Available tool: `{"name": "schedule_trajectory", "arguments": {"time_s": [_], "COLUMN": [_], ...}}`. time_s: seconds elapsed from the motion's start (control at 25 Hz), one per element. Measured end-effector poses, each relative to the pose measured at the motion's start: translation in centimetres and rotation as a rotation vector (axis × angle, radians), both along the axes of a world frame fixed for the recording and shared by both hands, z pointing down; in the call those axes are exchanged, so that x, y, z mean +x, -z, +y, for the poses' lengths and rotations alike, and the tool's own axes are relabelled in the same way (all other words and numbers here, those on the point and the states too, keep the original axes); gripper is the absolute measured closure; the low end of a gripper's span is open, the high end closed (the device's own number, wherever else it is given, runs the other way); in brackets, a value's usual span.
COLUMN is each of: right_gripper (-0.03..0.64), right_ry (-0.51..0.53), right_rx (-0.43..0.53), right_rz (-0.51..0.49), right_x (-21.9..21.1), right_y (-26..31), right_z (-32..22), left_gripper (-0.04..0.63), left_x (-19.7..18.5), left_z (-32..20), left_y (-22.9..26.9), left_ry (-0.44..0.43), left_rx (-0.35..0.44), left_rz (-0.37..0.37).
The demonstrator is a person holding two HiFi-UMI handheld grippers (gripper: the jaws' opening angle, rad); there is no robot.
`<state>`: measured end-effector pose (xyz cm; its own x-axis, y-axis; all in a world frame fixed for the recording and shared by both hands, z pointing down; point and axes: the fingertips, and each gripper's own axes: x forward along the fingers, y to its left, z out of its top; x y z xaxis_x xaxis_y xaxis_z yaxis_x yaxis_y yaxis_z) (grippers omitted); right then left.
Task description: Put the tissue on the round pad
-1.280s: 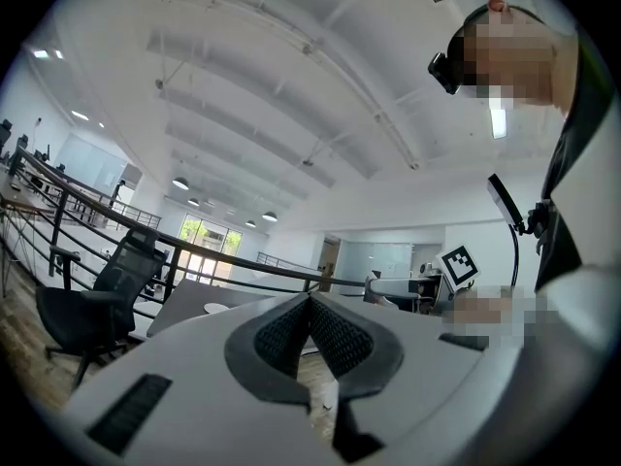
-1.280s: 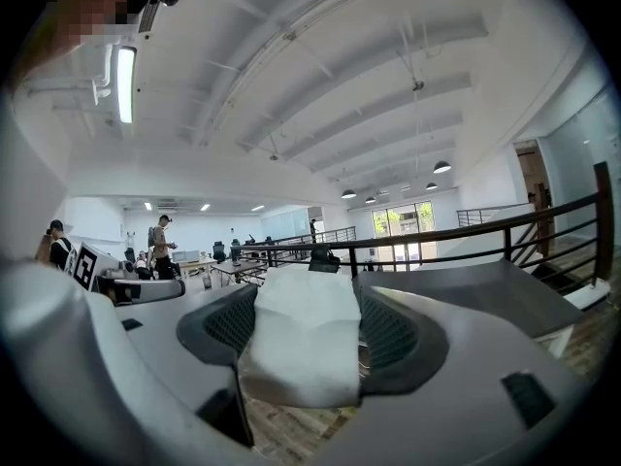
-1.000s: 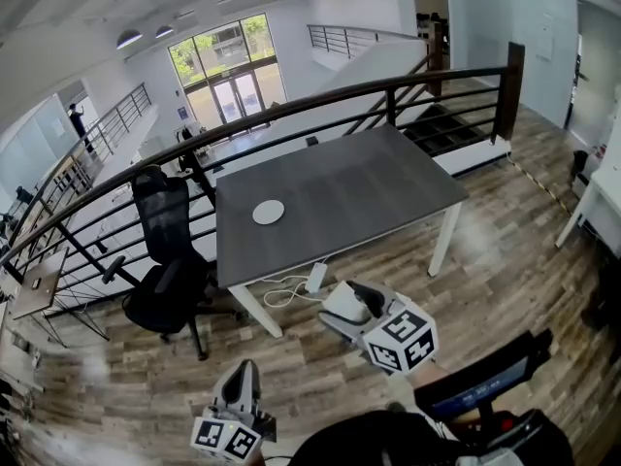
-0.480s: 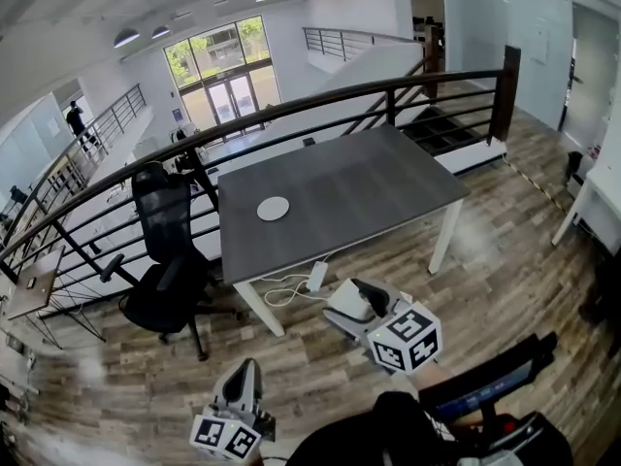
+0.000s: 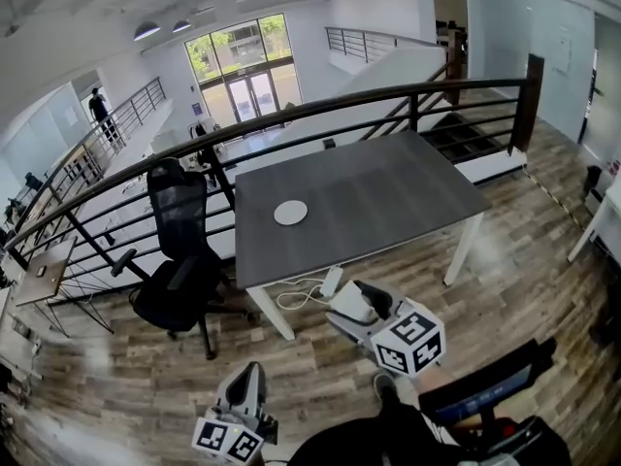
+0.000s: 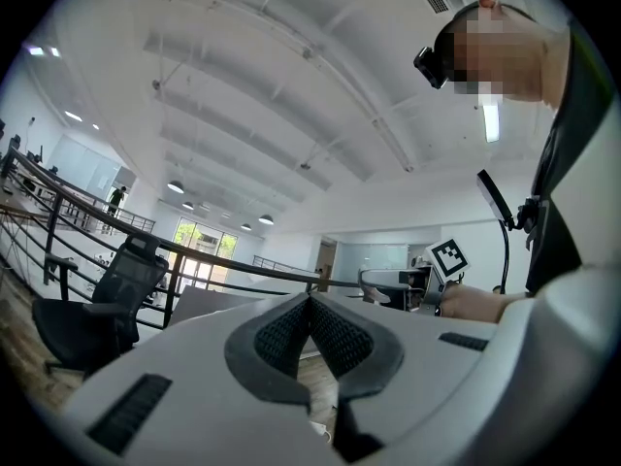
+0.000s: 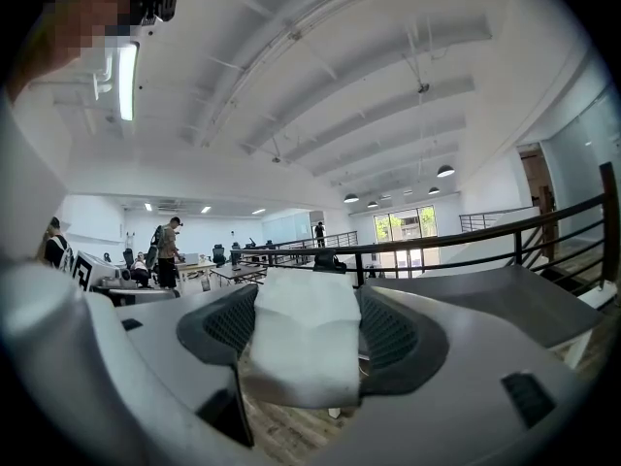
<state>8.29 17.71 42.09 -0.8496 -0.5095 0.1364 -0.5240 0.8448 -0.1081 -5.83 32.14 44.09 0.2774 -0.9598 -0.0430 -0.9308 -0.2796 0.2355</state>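
A white round pad [image 5: 290, 213] lies on the dark grey table [image 5: 388, 192], near its left end. My right gripper [image 5: 351, 301] hangs over the wood floor short of the table's near edge, pointing toward it. It is shut on a folded white tissue [image 5: 347, 308]. In the right gripper view the tissue [image 7: 303, 343] fills the gap between the dark pads [image 7: 393, 333]. My left gripper [image 5: 248, 373] is lower left, further from the table, with its pads [image 6: 335, 333] meeting at the tip and nothing between them.
A black office chair [image 5: 179, 260] stands left of the table. A dark railing [image 5: 320, 110] runs behind the table, with a drop to the lower floor beyond. A power strip and cables [image 5: 328, 282] lie under the table's near edge. The table has white legs [image 5: 460, 250].
In the head view the table, pad and chair have slid a little to the right. My right gripper has edged toward the table, still holding the tissue.
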Motion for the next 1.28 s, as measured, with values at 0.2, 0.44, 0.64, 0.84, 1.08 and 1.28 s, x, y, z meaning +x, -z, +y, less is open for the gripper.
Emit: {"name": "schedule_trajectory", "arguments": {"time_s": [0.2, 0.44, 0.64, 0.84, 1.08, 1.28], "right_gripper": [0.282, 0.284, 0.282, 0.282, 0.282, 0.282], "right_ry": [0.034, 0.065, 0.095, 0.120, 0.151, 0.170], "right_rx": [-0.003, -0.005, -0.013, -0.020, -0.034, -0.032], "right_rz": [-0.022, -0.020, -0.025, -0.032, -0.036, -0.039], "right_x": [-0.9, -1.8, -1.5, -0.9, -0.1, 1.7], "right_y": [-0.3, 0.0, 0.1, -0.1, -0.6, -1.1], "right_z": [-3.9, -9.1, -13.4, -16.9, -21.1, -24.6], "left_gripper": [0.592, 0.592, 0.592, 0.592, 0.592, 0.592], "left_x": [-0.4, -0.9, -0.2, 1.1, 2.5, 4.6], "left_z": [-3.3, -8.1, -12.1, -15.6, -19.6, -23.0], "left_y": [0.1, 0.5, 0.8, 0.9, 1.1, 0.7], "left_ry": [0.038, 0.070, 0.099, 0.115, 0.130, 0.153], "left_rx": [-0.007, -0.002, -0.006, -0.018, -0.020, -0.037], "left_rz": [-0.012, -0.027, -0.034, -0.043, -0.058, -0.061]}}
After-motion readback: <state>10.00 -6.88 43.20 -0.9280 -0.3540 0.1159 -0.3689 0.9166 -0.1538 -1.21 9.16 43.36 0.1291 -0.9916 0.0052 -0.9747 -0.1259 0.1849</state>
